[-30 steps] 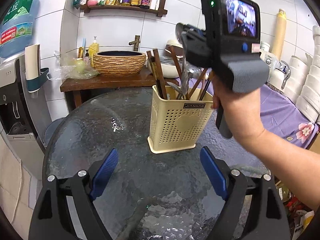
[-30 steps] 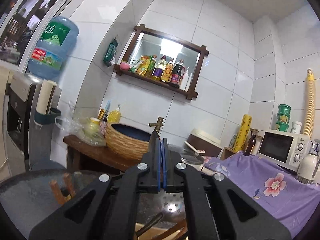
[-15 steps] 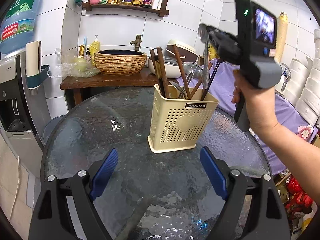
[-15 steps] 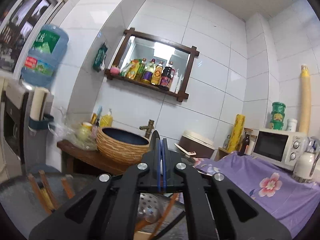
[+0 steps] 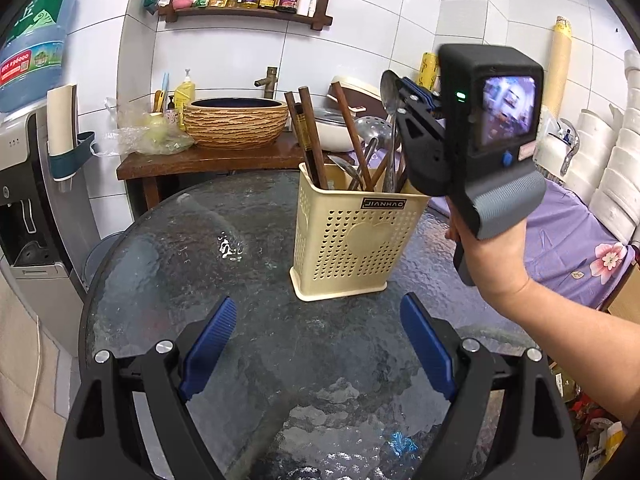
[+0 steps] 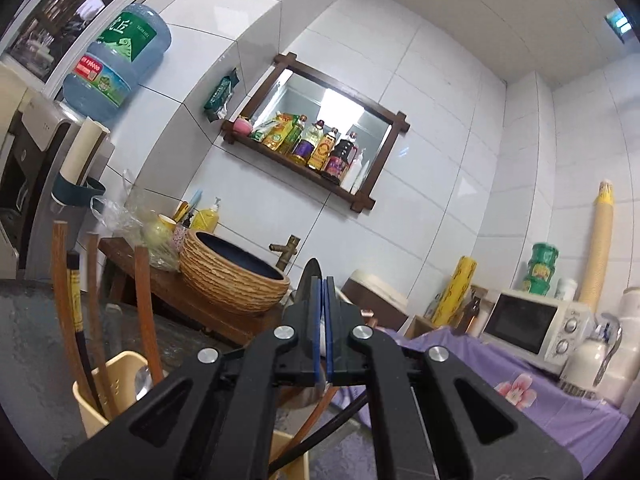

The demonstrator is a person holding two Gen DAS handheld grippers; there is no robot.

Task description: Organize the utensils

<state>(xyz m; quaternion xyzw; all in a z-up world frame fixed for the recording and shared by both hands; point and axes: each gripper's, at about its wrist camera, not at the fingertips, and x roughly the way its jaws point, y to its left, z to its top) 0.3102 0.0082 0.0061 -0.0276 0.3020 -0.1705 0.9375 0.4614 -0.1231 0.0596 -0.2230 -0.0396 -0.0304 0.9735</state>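
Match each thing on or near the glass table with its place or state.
Things:
1. spoon
2. holder
3. left tool
4. basin

Places or states:
A. on the wooden shelf behind the table
B. open, over bare glass
C. clamped in the right tool
D. upright on the table

Pairs: 1-C, 2-D, 3-B, 4-A

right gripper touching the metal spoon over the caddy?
Touching. The left wrist view shows the right gripper shut on the metal spoon, its handle hanging into the caddy.
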